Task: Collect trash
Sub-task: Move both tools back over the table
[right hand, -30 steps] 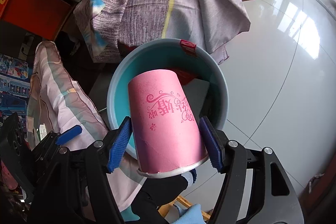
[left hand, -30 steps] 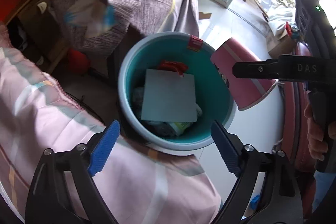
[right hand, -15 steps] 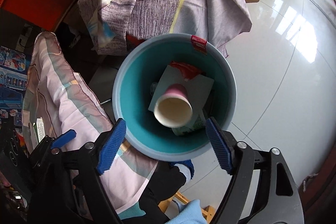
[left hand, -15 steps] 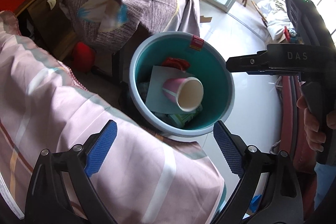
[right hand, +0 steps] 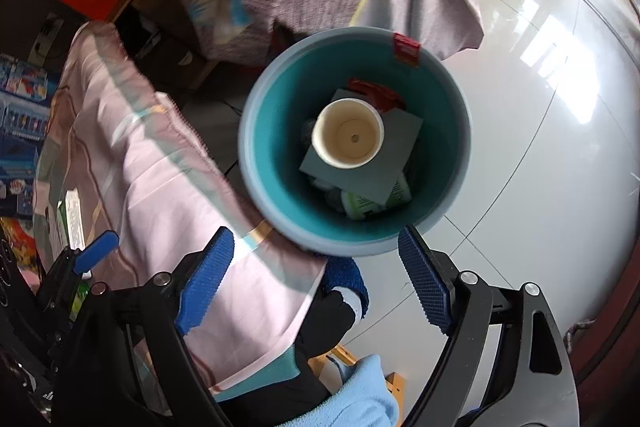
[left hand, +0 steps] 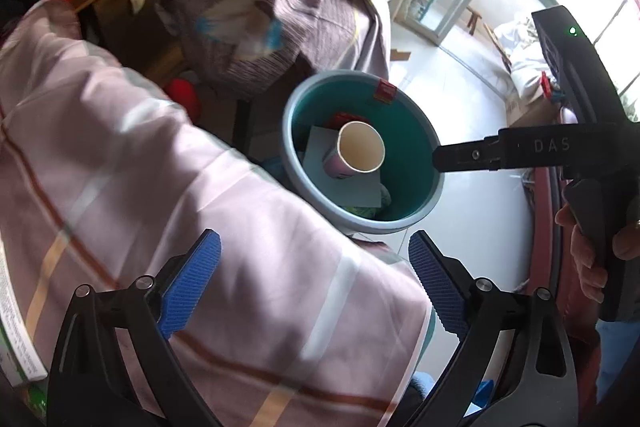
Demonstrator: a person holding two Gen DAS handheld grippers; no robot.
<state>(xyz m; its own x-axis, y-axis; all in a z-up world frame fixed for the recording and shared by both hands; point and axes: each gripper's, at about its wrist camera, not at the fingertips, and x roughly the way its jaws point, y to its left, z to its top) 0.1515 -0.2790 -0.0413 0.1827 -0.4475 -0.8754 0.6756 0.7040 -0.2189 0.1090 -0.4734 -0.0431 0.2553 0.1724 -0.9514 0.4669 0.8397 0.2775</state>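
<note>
Both grippers we hold are spread wide and carry nothing. Working down by size: the teal bin (right hand: 448, 211) sits on the floor at twelve o'clock from our right gripper (right hand: 316, 279); inside it the pink paper cup (right hand: 347, 139) rests mouth-up on a grey card (right hand: 384, 163). Our left gripper (left hand: 314, 287) hovers over the pink cloth (left hand: 160, 187). We judge this piece collected; other trash isn't visible.

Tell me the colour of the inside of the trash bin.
Teal inside the trash bin, with a grey-blue rim; the right wrist view, looking straight down into it, shows this best.
</note>
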